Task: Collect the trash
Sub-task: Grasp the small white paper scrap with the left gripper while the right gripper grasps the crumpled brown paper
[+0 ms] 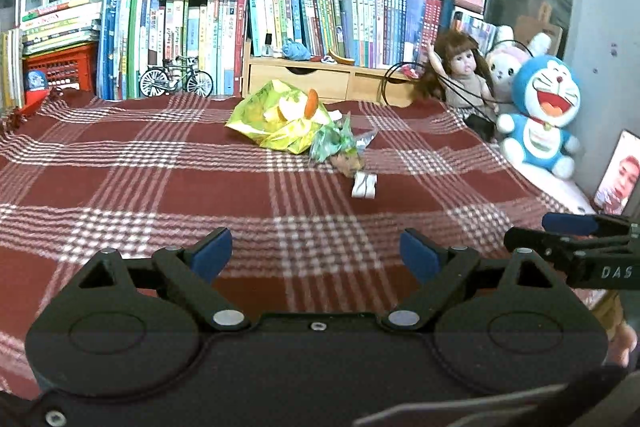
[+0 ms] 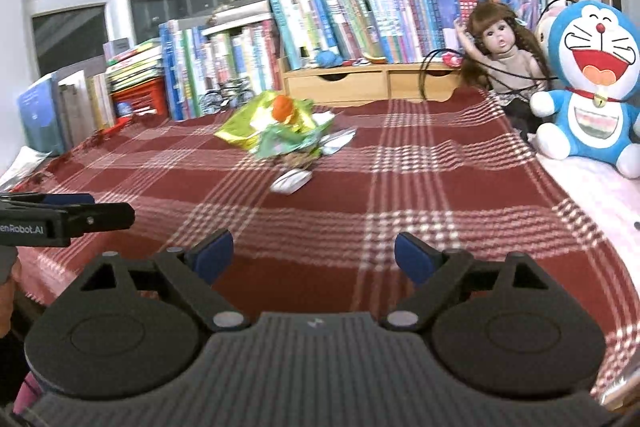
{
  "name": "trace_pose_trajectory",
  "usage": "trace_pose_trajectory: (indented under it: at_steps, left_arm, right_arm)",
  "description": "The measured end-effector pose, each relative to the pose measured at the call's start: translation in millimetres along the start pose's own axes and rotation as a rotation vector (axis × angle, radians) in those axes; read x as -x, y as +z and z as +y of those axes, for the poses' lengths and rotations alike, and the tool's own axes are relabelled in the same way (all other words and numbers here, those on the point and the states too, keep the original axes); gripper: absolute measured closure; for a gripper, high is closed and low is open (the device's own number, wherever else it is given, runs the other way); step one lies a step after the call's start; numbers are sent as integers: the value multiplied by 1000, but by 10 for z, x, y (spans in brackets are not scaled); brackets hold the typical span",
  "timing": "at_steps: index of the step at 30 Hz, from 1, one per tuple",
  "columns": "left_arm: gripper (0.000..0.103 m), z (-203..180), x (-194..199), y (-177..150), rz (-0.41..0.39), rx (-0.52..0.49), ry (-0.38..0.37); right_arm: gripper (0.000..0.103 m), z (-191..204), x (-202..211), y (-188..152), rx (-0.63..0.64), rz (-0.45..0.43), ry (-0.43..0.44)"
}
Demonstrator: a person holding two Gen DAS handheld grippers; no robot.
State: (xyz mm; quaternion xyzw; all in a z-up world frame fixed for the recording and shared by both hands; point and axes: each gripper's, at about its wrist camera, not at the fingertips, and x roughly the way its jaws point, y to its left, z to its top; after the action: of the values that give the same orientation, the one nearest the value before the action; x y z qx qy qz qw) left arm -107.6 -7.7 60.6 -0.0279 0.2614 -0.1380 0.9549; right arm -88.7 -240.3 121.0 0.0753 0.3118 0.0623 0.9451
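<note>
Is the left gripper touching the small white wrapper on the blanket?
Apart. The left wrist view shows bare plaid blanket between the open left gripper and the white wrapper.

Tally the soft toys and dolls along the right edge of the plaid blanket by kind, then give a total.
Blue cat plush: 1
Brown-haired doll: 1
White rabbit plush: 1, mostly hidden behind the other two
Total: 3
</note>
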Motion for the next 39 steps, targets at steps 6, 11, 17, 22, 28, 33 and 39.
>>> trace_pose_trajectory:
  at_steps: [6, 11, 17, 22, 28, 33, 39]
  left_arm:
    - [13, -211, -577, 149, -12, -9, -28]
    - [25, -471, -1188, 232, 28, -44, -42]
    - [63, -649, -1745, 309, 67, -50, -22]
    - [97, -543, -1738, 301, 85, -43, -24]
    - [97, -250, -1438, 328, 21, -53, 10]
    - [70, -146, -1423, 330, -9, -58, -70]
    - [52, -421, -1799, 348, 70, -53, -109]
  right_arm:
    - [10, -163, -219, 211, -23, -20, -45]
    - [10, -332, -333, 397, -52, -21, -59]
    - [11, -441, -478, 492, -52, 1, -68]
    - [11, -421, -662, 506, -22, 27, -54]
    - [12, -294, -1048, 570, 0, 65, 0]
    - [13, -280, -1284, 718, -43, 59, 0]
    - [13, -405, -1281, 771, -81, 51, -16]
